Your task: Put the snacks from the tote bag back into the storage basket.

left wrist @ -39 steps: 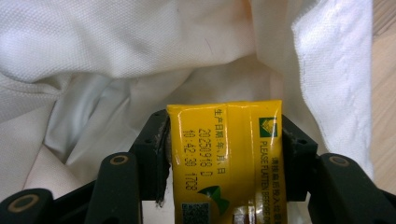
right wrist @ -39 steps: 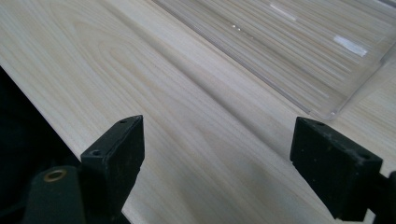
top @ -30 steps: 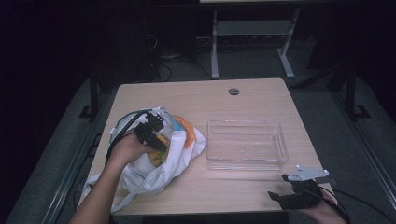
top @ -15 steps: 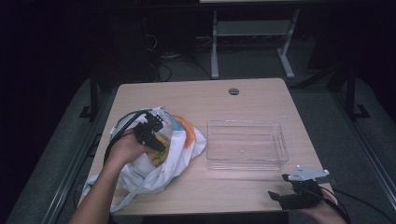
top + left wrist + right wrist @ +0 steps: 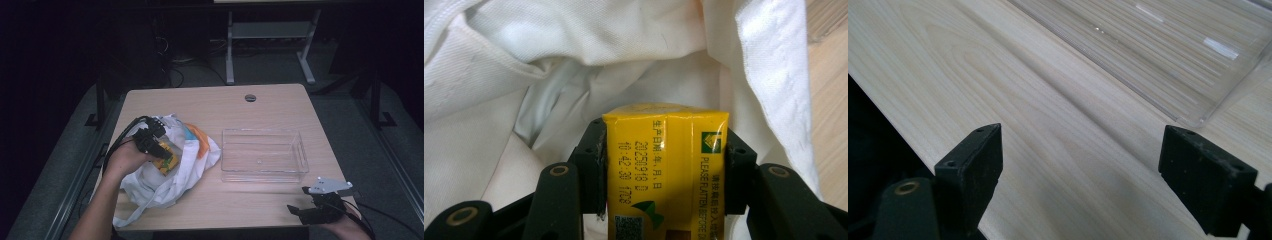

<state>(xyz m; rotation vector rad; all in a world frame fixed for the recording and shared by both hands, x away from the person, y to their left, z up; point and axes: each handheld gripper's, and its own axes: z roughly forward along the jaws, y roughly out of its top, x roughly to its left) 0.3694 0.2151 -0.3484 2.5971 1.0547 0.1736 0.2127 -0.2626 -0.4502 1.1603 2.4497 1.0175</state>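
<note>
A white cloth bag lies crumpled on the left half of the wooden table. My left gripper sits at the bag's mouth, shut on a yellow drink carton with green print; the carton shows yellow against the cloth in the high view. White fabric surrounds the carton. A clear plastic bin stands empty at the table's middle right. My right gripper rests at the table's front right corner, open, with bare wood between its jaws; the bin's corner lies just ahead of it.
Something orange peeks from the bag's top edge. A round cable hole sits near the table's far edge. A metal stand is on the dark floor behind. Black cables trail off the table's left side.
My left gripper with the yellow carton has shifted slightly toward the near side of the bag. The right gripper has stayed put.
</note>
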